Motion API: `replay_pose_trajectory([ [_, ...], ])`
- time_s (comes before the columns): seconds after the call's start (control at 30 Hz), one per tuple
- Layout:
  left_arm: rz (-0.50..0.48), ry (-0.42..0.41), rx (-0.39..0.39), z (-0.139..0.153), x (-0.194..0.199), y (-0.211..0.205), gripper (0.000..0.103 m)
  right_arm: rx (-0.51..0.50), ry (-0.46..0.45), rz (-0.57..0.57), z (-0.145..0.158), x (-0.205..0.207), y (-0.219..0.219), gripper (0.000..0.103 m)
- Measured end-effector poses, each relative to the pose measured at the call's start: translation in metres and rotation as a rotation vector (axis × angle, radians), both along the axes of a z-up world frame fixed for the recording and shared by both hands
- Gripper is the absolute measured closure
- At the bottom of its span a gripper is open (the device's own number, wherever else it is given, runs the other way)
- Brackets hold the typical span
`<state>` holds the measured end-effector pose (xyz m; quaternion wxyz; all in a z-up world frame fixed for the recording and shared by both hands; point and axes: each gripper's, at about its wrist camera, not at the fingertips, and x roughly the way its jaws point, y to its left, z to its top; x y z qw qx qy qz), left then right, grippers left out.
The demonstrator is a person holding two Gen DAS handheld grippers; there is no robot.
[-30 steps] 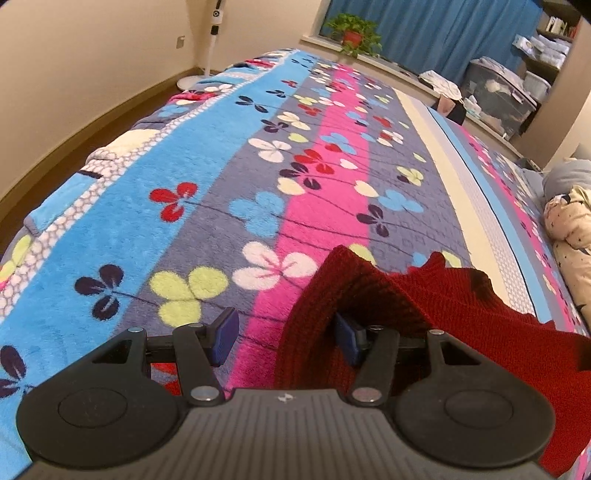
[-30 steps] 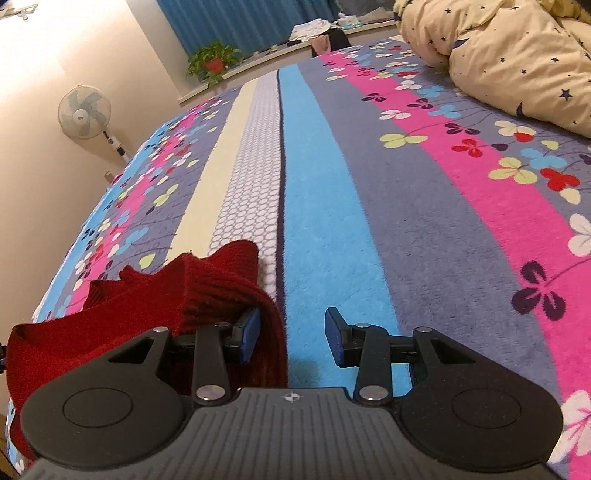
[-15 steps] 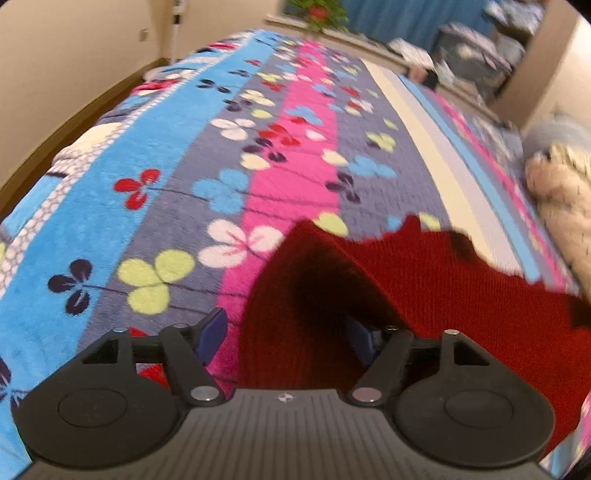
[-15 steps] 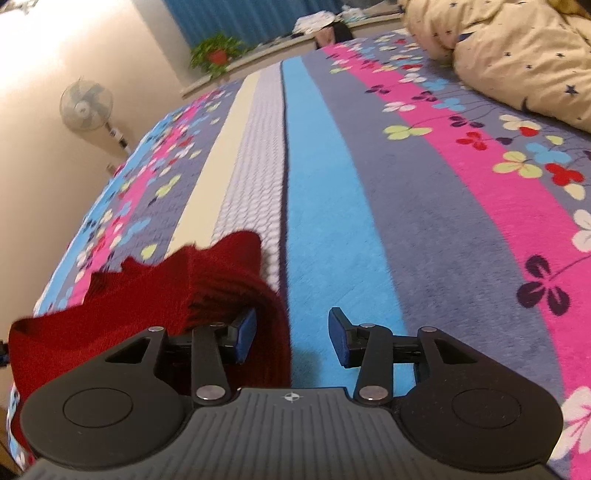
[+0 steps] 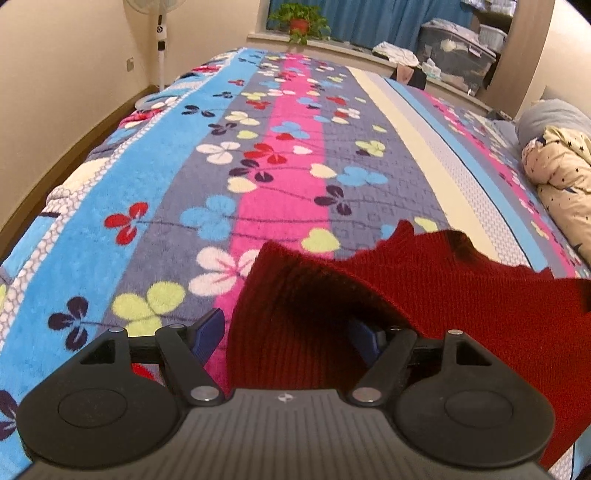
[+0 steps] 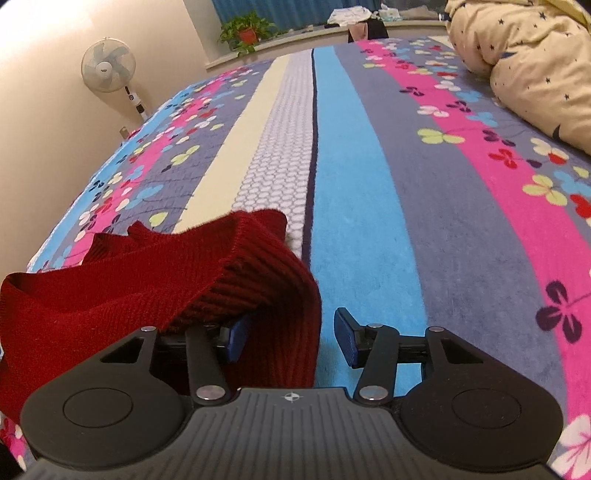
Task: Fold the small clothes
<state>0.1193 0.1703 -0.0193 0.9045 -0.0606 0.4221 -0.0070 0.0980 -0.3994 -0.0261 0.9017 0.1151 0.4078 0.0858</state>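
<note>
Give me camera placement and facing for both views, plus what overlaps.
Left wrist: on the left gripper, looking down along its open fingers at the red knit garment on the floral blanket.
Right wrist: on the right gripper, jaws opening, garment edge between them, beige quilt right.
Shared: garment, blanket, fan, potted plant. No hands show.

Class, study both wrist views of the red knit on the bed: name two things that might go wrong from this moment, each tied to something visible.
1. The red knit garment drapes over one finger of each gripper; as the right gripper opens its jaws, the ribbed edge may snag and drag the fold.
2. Its edge lies bunched and humped on the floral blanket, so the fold may set uneven.
</note>
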Motion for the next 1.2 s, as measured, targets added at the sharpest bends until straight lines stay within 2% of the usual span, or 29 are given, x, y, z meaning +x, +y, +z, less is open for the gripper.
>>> replay_pose_trajectory([
  [0.23, 0.031, -0.038, -0.025, 0.002, 0.010, 0.003, 0.025, 0.012, -0.056, -0.012, 0.006, 0.009, 0.005, 0.051],
  [0.43, 0.131, -0.026, -0.079, -0.001, 0.021, 0.021, 0.025, 0.043, -0.093, -0.096, 0.008, 0.020, 0.000, 0.051],
  [0.6, 0.167, -0.026, -0.102, -0.001, 0.022, 0.030, 0.025, 0.071, -0.076, -0.224, 0.003, 0.025, -0.013, 0.051],
  [0.7, 0.186, -0.024, -0.140, -0.001, 0.022, 0.038, 0.025, 0.111, -0.059, -0.262, -0.002, 0.028, -0.022, 0.051],
  [0.83, 0.195, -0.003, -0.172, -0.005, 0.023, 0.048, 0.025, 0.168, -0.024, -0.248, -0.009, 0.030, -0.023, 0.050],
  [0.93, 0.174, 0.026, -0.216, -0.012, 0.023, 0.053, 0.025, 0.211, 0.015, -0.209, -0.014, 0.033, -0.018, 0.041],
  [1.0, 0.157, 0.057, -0.252, -0.019, 0.023, 0.054, 0.027, 0.212, 0.082, -0.184, -0.023, 0.037, -0.012, 0.037],
  [1.03, 0.147, 0.069, -0.253, -0.022, 0.022, 0.052, 0.031, 0.209, 0.110, -0.178, -0.028, 0.039, -0.009, 0.037],
  [1.07, 0.130, 0.074, -0.244, -0.024, 0.022, 0.050, 0.041, 0.213, 0.127, -0.179, -0.032, 0.041, -0.007, 0.036],
  [1.1, 0.112, 0.071, -0.232, -0.024, 0.021, 0.048, 0.055, 0.222, 0.133, -0.182, -0.033, 0.042, -0.006, 0.036],
  [1.13, 0.092, 0.062, -0.217, -0.023, 0.021, 0.044, 0.065, 0.238, 0.137, -0.184, -0.034, 0.042, -0.007, 0.036],
  [1.17, 0.075, 0.050, -0.200, -0.021, 0.020, 0.041, 0.081, 0.255, 0.143, -0.185, -0.035, 0.043, -0.007, 0.037],
  [1.2, 0.064, 0.034, -0.175, -0.018, 0.019, 0.038, 0.086, 0.270, 0.147, -0.185, -0.036, 0.043, -0.007, 0.038],
])
